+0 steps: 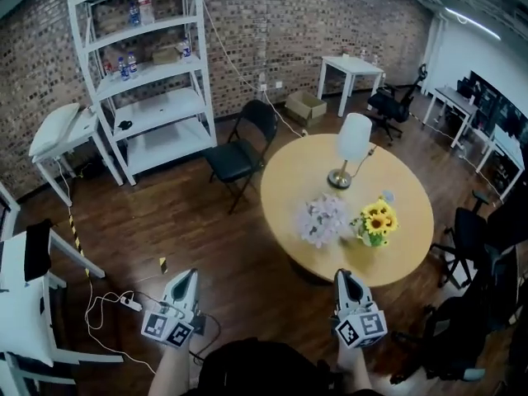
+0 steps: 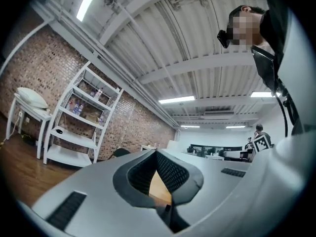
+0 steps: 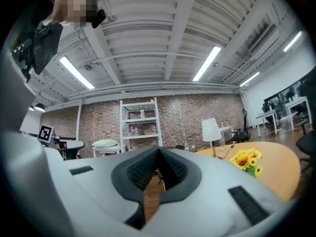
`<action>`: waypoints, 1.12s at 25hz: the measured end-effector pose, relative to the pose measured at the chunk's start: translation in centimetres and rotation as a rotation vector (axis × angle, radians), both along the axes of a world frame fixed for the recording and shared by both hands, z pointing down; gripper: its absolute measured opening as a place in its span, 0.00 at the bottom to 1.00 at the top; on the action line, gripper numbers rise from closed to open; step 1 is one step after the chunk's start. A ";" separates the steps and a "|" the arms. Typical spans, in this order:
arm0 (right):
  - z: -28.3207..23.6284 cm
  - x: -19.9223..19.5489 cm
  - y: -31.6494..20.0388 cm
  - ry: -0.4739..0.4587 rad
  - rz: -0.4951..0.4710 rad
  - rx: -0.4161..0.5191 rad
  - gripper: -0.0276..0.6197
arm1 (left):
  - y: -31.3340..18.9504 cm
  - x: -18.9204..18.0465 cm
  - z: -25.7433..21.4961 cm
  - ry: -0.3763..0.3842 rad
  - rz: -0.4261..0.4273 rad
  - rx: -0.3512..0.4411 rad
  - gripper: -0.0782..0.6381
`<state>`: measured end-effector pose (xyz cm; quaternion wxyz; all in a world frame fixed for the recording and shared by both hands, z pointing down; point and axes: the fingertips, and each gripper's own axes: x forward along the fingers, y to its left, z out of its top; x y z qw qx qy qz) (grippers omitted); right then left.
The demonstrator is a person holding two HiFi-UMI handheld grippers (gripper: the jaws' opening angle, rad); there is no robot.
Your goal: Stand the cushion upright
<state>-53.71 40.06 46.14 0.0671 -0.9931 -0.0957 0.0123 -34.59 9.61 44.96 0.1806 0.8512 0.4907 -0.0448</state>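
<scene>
The cushion (image 1: pixel 59 127) is a white pillow lying flat on a small white side table (image 1: pixel 78 143) by the brick wall at the far left. It also shows in the left gripper view as the cushion (image 2: pixel 32 98), and small in the right gripper view as the cushion (image 3: pixel 105 143). My left gripper (image 1: pixel 186 277) and right gripper (image 1: pixel 345 275) are held low in front of me over the wooden floor, far from it. The left gripper (image 2: pixel 157 154) is shut with nothing in it. The right gripper (image 3: pixel 159 149) is shut and empty too.
A round wooden table (image 1: pixel 289 188) with a lamp (image 1: pixel 350 148), pale flowers (image 1: pixel 322 219) and sunflowers (image 1: pixel 376 220) stands ahead on the right. A black folding chair (image 1: pixel 240 150) and a white shelf unit (image 1: pixel 153 73) stand behind. Cables (image 1: pixel 111 304) lie on the floor at left.
</scene>
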 end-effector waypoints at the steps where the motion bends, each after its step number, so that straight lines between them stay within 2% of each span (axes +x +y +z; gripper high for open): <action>1: 0.0 1.1 0.0 0.009 -0.032 0.006 0.05 | -0.5 0.3 -0.1 0.002 -0.033 0.006 0.11; 7: 1.7 5.8 -0.2 -0.007 -0.217 0.033 0.05 | -3.5 -0.3 -2.1 0.039 -0.257 0.023 0.11; 12: 3.8 8.4 0.6 -0.037 -0.297 0.063 0.05 | -4.8 -2.3 0.0 -0.011 -0.383 0.071 0.11; 15: 5.2 10.3 -0.1 -0.040 -0.377 0.100 0.05 | -4.1 -3.6 1.0 -0.048 -0.406 0.068 0.11; 18: 5.8 12.3 -2.3 -0.036 -0.485 0.130 0.05 | -3.7 -5.0 0.7 -0.051 -0.425 0.066 0.11; 20: 5.7 13.6 -4.5 -0.038 -0.568 0.141 0.05 | -4.6 -5.6 0.1 -0.037 -0.467 0.073 0.11; 25: 5.6 14.5 -10.8 -0.037 -0.789 0.152 0.05 | -10.1 -7.6 1.0 -0.062 -0.600 0.079 0.11; 28: 5.6 15.9 -14.4 -0.056 -0.867 0.146 0.05 | -15.4 -9.1 1.7 -0.087 -0.738 0.054 0.11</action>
